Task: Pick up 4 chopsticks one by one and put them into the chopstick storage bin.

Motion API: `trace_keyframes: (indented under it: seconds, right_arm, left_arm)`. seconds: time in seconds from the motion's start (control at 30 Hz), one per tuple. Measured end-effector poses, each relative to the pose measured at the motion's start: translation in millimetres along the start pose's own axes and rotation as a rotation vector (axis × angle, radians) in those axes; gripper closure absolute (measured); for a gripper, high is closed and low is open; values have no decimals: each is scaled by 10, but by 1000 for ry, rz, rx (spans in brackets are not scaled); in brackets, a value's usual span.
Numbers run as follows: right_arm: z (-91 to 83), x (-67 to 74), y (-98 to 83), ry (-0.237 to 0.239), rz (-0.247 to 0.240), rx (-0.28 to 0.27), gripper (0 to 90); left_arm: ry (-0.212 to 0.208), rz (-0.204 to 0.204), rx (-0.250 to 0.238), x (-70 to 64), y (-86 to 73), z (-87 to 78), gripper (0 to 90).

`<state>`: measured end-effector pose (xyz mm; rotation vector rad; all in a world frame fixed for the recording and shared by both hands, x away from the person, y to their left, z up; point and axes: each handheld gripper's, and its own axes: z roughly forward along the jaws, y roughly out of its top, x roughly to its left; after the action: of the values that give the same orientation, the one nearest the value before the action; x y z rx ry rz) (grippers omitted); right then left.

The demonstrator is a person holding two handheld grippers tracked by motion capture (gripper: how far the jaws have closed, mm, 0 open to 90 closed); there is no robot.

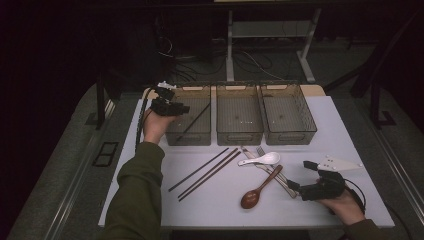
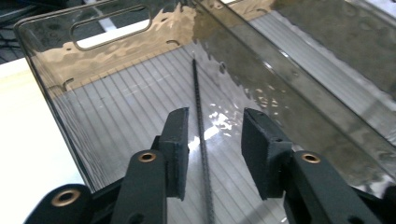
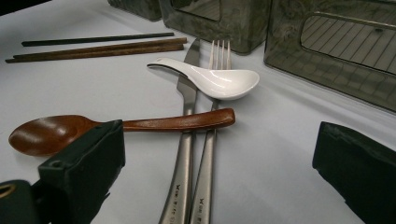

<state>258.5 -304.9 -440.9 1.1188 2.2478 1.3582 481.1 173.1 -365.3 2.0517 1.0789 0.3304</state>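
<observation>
My left gripper [image 1: 170,106] hovers over the left-hand smoky plastic bin [image 1: 190,138], held in a hand with a green sleeve. Its jaws [image 2: 215,116] stand apart around a thin black chopstick [image 2: 198,107] that lies slanted in that bin [image 2: 121,42]; the pads do not touch it. My right gripper [image 1: 295,186] rests low on the white table at the front right, wide open [image 3: 219,133]. Ahead of it lie a steel knife [image 3: 187,93] and fork [image 3: 217,51], with a brown wooden spoon [image 3: 46,133] across their handles and a white ceramic spoon [image 3: 219,81] on top.
Two more smoky bins, middle [image 1: 239,135] and right [image 1: 290,134], stand in a row behind the cutlery. One black chopstick [image 1: 197,170] and two brown chopsticks [image 1: 210,175] lie slanted on the table's middle. Table legs and cables sit on the dark floor beyond.
</observation>
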Motion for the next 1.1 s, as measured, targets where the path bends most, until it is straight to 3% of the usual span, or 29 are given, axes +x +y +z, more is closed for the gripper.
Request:
trace_keyframes:
  seconds: [0.2,0.4,0.67,1.1]
  right_arm:
    - [-1,0,0,0,2,-1,21]
    - [-2,1,0,-1,1,-1,21]
    - [-4,1,-1,-3,3,-7,21]
    - [-12,2,-1,-4,5,-10,21]
  left_arm:
    - [-29,25,-4,-85,30,-96,526]
    - [-68,61,-38,-253,57,-194,482]
    - [-103,126,-43,-471,63,-312,428]
    - [-165,178,-75,-783,-87,-494,343]
